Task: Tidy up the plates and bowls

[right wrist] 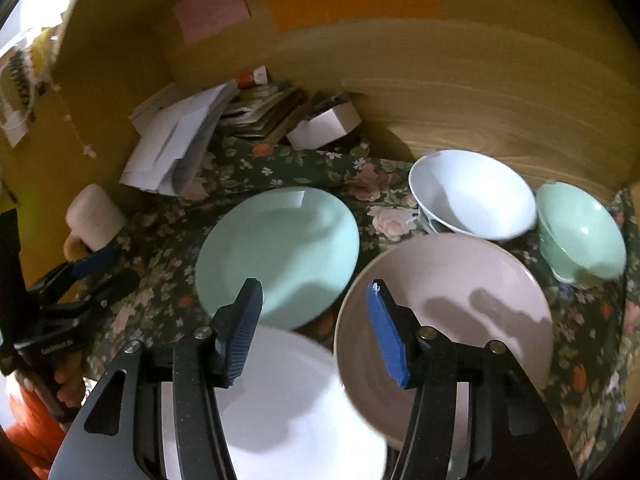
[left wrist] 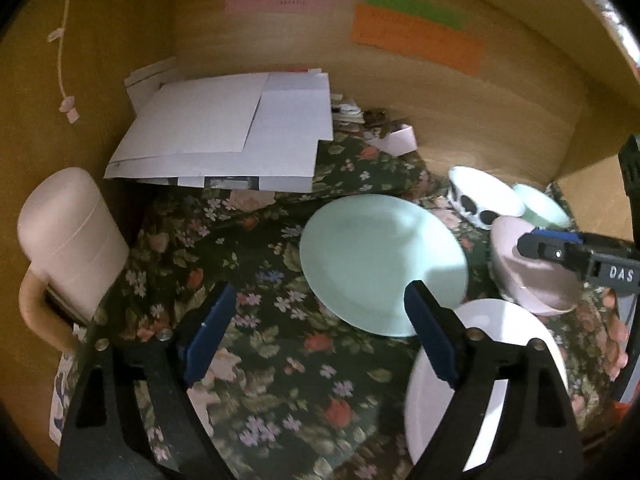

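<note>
A mint green plate (left wrist: 380, 260) (right wrist: 280, 252) lies on the floral cloth. A white plate (left wrist: 504, 360) (right wrist: 288, 408) lies in front of it. A pink bowl (right wrist: 452, 320) (left wrist: 528, 276) sits to the right. A white bowl with black spots (right wrist: 476, 196) (left wrist: 480, 196) and a small green bowl (right wrist: 580, 232) (left wrist: 540, 204) stand behind. My left gripper (left wrist: 320, 332) is open above the cloth, left of the plates. My right gripper (right wrist: 316, 328) is open, its right finger over the pink bowl's near rim; it also shows in the left wrist view (left wrist: 560, 248).
A stack of white papers (left wrist: 228, 136) (right wrist: 180, 140) and small boxes (right wrist: 324, 124) lie at the back by the wooden wall. A cream mug (left wrist: 68, 248) (right wrist: 94, 216) stands at the left. Coloured notes (left wrist: 416, 36) hang on the wall.
</note>
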The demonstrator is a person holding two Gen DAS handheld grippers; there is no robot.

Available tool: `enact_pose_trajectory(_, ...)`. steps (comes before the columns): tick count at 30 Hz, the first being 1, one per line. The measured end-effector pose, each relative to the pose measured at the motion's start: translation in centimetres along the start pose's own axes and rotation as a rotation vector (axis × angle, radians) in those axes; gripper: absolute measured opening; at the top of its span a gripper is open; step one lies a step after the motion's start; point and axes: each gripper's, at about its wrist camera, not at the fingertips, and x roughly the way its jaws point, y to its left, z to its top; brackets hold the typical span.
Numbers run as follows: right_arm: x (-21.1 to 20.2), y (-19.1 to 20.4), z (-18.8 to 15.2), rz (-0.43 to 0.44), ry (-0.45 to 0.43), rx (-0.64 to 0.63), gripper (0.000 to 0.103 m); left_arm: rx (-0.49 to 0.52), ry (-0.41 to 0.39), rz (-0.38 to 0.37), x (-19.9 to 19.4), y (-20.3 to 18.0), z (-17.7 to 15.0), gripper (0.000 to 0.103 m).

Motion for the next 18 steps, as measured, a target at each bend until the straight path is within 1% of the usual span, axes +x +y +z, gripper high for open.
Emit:
enact_pose_trajectory(7, 4.3, -0.9, 2.6, -0.034, 0.073, -0.037, 0.051, -0.011, 0.055, 0.002, 3.6, 0.6, 0.6, 0.087)
enact_pose_trajectory(11, 6.6, -1.5, 3.9, -0.037, 0.139, -0.048, 0.051, -0.023, 0.092, -0.004, 5.5, 1.1, 0.7, 0.087)
enact_pose_trajectory(18, 10.0, -1.4, 5.3, -0.051, 0.227, -0.106, 0.051, -0.026, 0.142, -0.025, 7.9, 1.6, 0.8, 0.087)
